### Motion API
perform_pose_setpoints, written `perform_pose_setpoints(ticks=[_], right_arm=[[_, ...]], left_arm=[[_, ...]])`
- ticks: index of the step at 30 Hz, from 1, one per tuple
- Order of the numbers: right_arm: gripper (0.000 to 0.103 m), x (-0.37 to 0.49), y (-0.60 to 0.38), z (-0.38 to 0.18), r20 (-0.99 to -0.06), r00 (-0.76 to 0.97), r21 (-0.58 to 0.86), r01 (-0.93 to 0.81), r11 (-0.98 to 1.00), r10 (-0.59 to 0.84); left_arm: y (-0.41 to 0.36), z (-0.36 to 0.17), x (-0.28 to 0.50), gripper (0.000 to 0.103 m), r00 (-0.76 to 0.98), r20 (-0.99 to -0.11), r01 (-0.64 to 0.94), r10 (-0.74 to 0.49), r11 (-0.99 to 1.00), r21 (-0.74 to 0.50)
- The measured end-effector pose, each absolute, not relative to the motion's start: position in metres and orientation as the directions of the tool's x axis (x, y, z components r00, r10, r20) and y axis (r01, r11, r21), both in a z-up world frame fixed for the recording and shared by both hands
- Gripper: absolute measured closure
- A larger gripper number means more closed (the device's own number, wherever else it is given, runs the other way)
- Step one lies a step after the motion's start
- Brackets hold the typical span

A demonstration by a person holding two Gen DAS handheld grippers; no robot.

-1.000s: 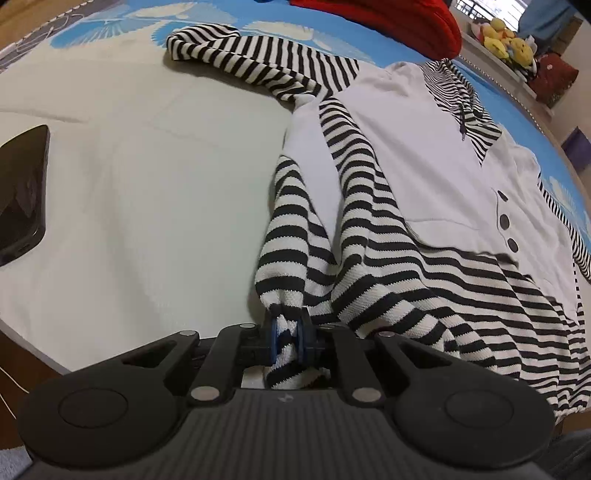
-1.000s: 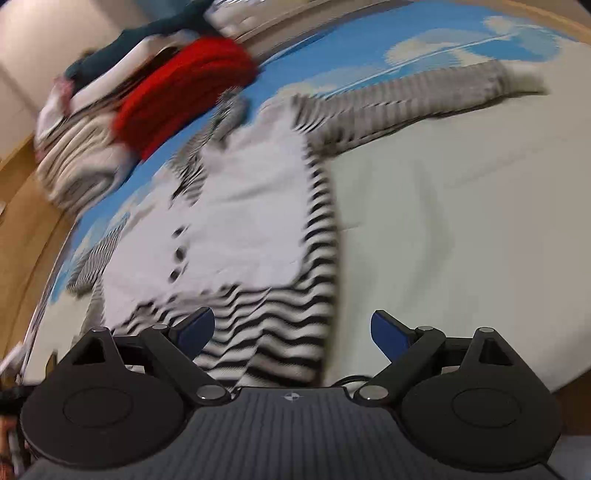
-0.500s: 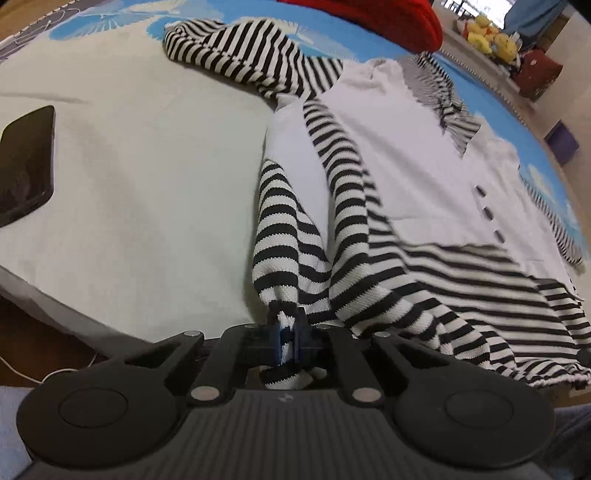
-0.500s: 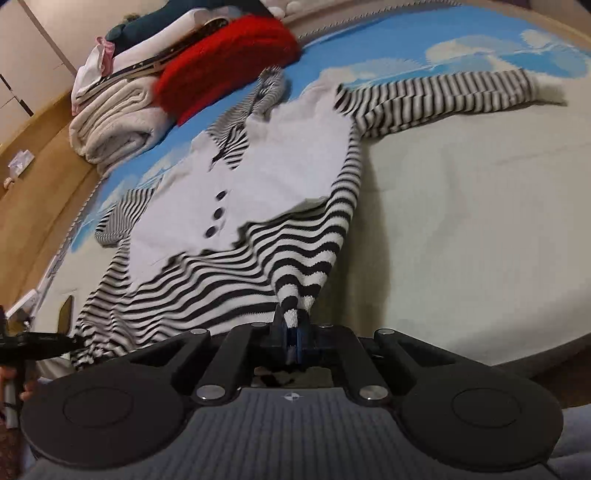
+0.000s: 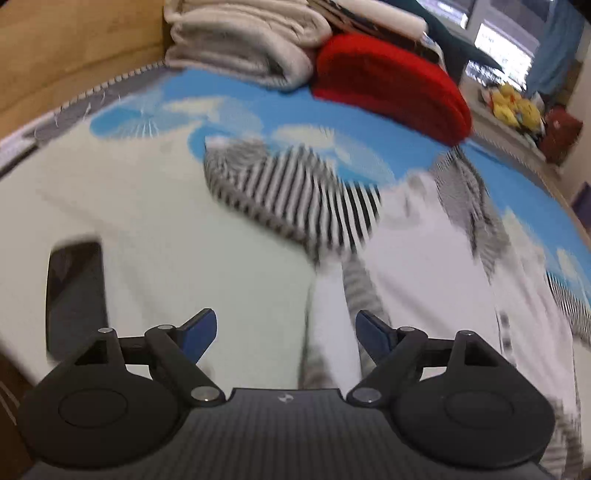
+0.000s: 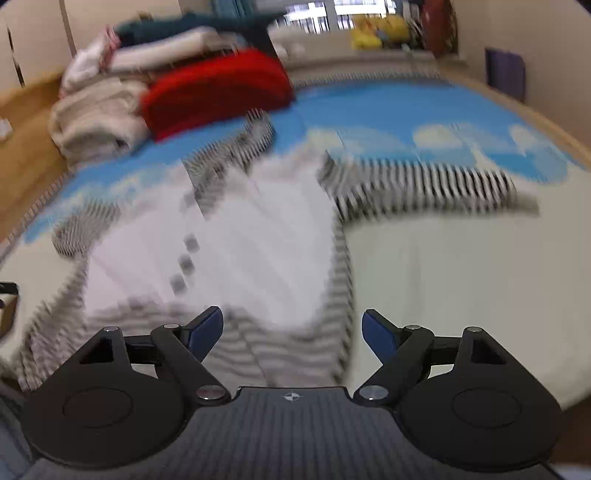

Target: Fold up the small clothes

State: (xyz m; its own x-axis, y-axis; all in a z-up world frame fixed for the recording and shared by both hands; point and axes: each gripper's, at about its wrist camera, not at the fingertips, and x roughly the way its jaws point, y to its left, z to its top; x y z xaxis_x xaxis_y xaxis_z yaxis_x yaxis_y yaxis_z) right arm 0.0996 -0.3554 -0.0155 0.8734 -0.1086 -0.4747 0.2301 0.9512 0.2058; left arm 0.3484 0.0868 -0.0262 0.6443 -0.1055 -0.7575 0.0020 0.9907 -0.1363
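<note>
my left gripper [image 5: 284,334] and right gripper [image 6: 292,332]: both released; sweater [image 6: 258,240] ahead, lengthwise away from bed's [image 6: 461,295] near edge.

We see bedroom in home; big bed [image 6: 443,258] with blue cloud sheet; pile of folded blankets [image 5: 240,44] and red pillow [image 5: 388,81] at far end; yellow soft toys [image 5: 513,105] by window [image 6: 314,14]; wood floor [image 6: 26,147] beside bed.
</note>
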Motion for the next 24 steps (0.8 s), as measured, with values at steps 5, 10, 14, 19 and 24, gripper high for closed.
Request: perform_pose_setpoints(ticks=[5, 10, 14, 19, 24], right_arm=[[0.016, 0.174, -0.360, 0.015, -0.352, 0.927, 0.297, 0.239, 0.924, -0.127], [0.016, 0.251, -0.381, 0.013, -0.358, 0.921, 0.385, 0.296, 0.874, -0.154], [0.016, 0.284, -0.394, -0.011, -0.428, 0.888, 0.407, 0.353, 0.842, -0.166], [0.016, 0.310, -0.388, -0.024, -0.486, 0.860, 0.352, 0.355, 0.866, -0.155], [0.016, 0.319, -0.379, -0.025, -0.494, 0.859, 0.338, 0.334, 0.880, -0.135]], left_arm=[[0.124, -0.042, 0.445, 0.010, 0.670, -0.739, -0.235, -0.067, 0.926, -0.296], [0.171, -0.086, 0.521, 0.010, 0.641, -0.753, -0.419, -0.148, 0.755, -0.505], [0.194, -0.117, 0.563, 0.010, 0.651, -0.734, -0.491, -0.193, 0.630, -0.602], [0.198, -0.132, 0.596, 0.017, 0.666, -0.710, -0.474, -0.229, 0.605, -0.639], [0.210, -0.119, 0.592, 0.099, 0.702, -0.705, -0.532, -0.106, 0.580, -0.617]])
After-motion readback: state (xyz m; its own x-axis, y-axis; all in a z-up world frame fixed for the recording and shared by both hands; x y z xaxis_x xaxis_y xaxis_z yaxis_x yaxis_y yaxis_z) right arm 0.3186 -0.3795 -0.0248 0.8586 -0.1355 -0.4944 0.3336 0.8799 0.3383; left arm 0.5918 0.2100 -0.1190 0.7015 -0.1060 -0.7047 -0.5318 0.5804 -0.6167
